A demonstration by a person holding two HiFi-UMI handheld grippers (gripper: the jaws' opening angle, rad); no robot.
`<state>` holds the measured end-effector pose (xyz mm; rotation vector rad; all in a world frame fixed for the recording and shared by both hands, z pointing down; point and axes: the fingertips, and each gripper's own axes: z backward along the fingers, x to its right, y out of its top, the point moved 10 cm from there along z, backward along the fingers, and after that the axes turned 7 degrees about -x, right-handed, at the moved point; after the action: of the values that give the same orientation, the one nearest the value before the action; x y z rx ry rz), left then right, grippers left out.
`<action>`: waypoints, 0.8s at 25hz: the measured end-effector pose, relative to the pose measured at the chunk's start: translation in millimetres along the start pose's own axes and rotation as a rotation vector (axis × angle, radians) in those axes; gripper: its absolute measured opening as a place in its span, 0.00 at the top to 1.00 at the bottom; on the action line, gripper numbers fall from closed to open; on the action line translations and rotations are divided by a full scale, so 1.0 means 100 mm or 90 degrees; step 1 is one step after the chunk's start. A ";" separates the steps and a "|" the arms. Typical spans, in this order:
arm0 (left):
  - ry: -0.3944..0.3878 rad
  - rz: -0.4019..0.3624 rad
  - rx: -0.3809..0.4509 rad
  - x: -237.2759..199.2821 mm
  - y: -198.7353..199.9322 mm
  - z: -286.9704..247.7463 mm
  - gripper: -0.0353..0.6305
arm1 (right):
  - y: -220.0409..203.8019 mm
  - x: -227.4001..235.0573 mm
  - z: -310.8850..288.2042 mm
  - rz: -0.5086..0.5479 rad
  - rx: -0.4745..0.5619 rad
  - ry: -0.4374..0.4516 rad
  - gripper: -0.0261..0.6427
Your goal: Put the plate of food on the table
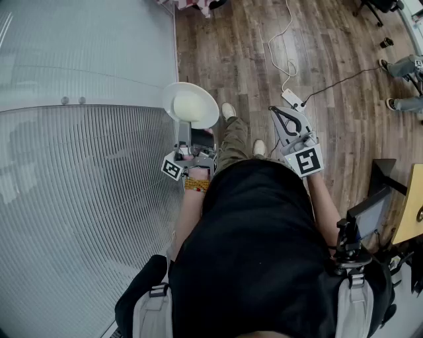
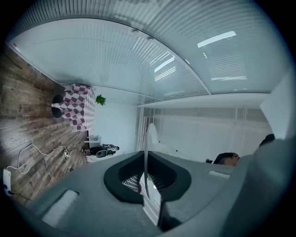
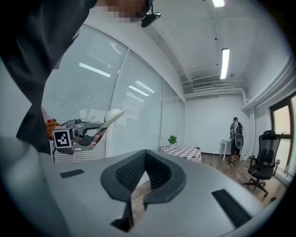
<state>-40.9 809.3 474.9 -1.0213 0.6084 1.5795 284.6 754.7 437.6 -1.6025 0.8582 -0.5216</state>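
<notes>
A white power strip (image 1: 291, 99) and its cables (image 1: 289, 14) lie on the wood floor (image 1: 344, 132).

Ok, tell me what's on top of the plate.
One pale, rounded lump of food lies on the white plate. The left gripper clamps the near rim and covers that part; what the food is cannot be told.

Floor (image 1: 330, 79): brown wood planks, white cable (image 1: 285, 46) lying on it. Ribbed frosted glass partition (image 1: 79, 198) along one side. Far end: table (image 3: 181, 151) under checkered cloth, apparently a potted plant (image 3: 172, 139) behind it, office chair (image 3: 264, 169) well apart. Ceiling light strip (image 3: 225, 62) lit.
</notes>
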 end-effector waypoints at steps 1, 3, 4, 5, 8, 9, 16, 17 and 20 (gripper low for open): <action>0.001 0.000 0.001 -0.01 -0.01 0.00 0.92 | 0.00 0.00 0.00 -0.002 0.006 0.004 0.95; 0.000 0.000 0.001 -0.02 -0.02 0.00 0.92 | 0.00 -0.01 -0.01 -0.005 0.015 0.010 0.95; -0.001 0.000 0.001 -0.03 -0.03 0.00 0.92 | -0.01 -0.02 -0.01 -0.005 0.016 0.013 0.95; -0.002 0.000 0.000 -0.02 -0.03 0.00 0.92 | -0.01 -0.02 -0.01 -0.005 0.016 0.017 0.95; 0.001 -0.002 -0.008 0.00 -0.03 -0.01 0.92 | -0.01 -0.03 -0.03 -0.005 0.005 0.027 0.95; 0.000 -0.003 -0.009 0.01 -0.02 -0.02 0.92 | 0.00 -0.03 -0.04 -0.002 0.002 0.026 0.94; 0.005 -0.003 0.003 0.03 -0.02 0.03 0.92 | 0.00 -0.03 -0.06 -0.001 0.002 0.023 0.94; 0.009 -0.004 0.005 0.03 -0.03 0.05 0.92 | 0.00 -0.04 -0.06 0.002 0.000 0.027 0.94; 0.010 0.000 0.015 0.04 -0.05 0.10 0.92 | -0.01 -0.07 -0.06 -0.003 -0.007 0.033 0.94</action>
<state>-39.3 820.8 476.4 -1.0165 0.6356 1.5623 276.6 756.3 440.9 -1.6070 0.8966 -0.5652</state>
